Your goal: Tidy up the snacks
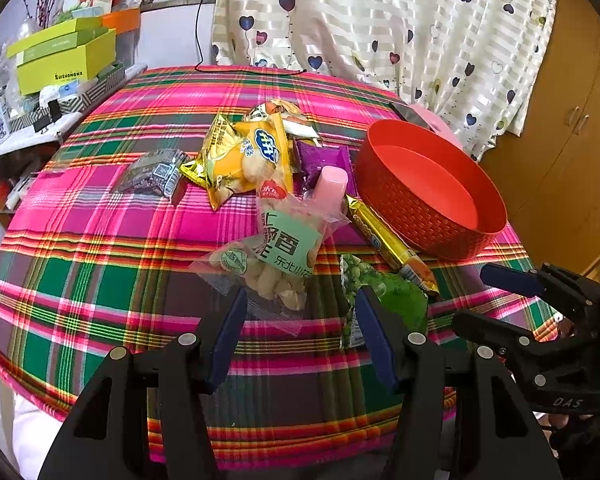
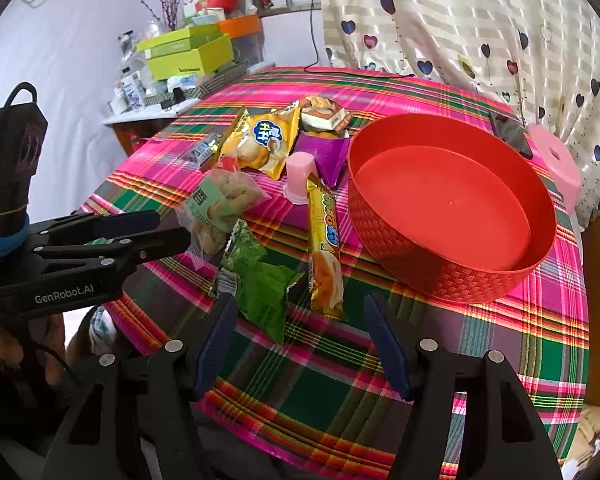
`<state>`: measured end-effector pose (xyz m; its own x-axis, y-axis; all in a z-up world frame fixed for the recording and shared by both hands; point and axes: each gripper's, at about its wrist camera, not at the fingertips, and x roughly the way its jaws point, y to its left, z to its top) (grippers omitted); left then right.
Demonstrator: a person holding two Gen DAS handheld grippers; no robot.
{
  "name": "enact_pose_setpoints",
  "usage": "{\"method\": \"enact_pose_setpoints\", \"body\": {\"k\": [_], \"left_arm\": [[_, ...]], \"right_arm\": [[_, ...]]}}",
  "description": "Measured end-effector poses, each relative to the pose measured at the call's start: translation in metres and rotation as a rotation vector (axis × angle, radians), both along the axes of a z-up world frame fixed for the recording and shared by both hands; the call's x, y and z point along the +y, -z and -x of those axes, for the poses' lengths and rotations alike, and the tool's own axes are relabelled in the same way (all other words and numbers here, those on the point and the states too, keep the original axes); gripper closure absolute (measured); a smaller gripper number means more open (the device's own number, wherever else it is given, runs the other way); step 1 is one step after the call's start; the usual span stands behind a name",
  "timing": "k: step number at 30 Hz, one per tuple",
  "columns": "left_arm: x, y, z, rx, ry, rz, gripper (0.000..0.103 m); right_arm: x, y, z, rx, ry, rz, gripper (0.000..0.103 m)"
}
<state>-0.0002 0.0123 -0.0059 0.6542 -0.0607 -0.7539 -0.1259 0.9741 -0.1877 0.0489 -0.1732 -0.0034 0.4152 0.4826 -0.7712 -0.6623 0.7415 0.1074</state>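
Observation:
Several snack packs lie on the plaid tablecloth (image 1: pixel 100 240): a clear peanut bag (image 1: pixel 276 252), a green pack (image 1: pixel 384 296), a long gold bar (image 1: pixel 388 240), a yellow bag (image 1: pixel 252 160), a purple pack (image 1: pixel 320 160), a pink cup (image 1: pixel 332 188) and a dark pack (image 1: pixel 156 172). An empty red round basket (image 1: pixel 432 220) stands to the right. My left gripper (image 1: pixel 300 320) is open, just short of the peanut bag and green pack. My right gripper (image 2: pixel 300 320) is open above the cloth, near the green pack (image 2: pixel 260 284) and gold bar (image 2: pixel 326 248), with the basket (image 2: pixel 460 280) ahead right.
A side shelf with green boxes (image 1: pixel 60 60) stands at the far left. A phone (image 2: pixel 510 134) and a pink stool (image 2: pixel 556 160) are behind the basket. A heart-patterned curtain (image 1: pixel 380 20) hangs at the back. The table edge runs close below both grippers.

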Motion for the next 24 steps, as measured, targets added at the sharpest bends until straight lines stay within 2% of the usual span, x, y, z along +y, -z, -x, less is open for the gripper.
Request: {"method": "enact_pose_setpoints", "body": {"k": [11, 24], "left_arm": [[0.003, -0.004, 0.001, -0.019, -0.001, -0.003, 0.045], [0.011, -0.002, 0.003, -0.012, -0.016, 0.019, 0.045]], "right_arm": [[0.002, -0.007, 0.002, -0.034, -0.047, -0.018, 0.037], [0.007, -0.006, 0.002, -0.012, -0.072, -0.028, 0.037]]}}
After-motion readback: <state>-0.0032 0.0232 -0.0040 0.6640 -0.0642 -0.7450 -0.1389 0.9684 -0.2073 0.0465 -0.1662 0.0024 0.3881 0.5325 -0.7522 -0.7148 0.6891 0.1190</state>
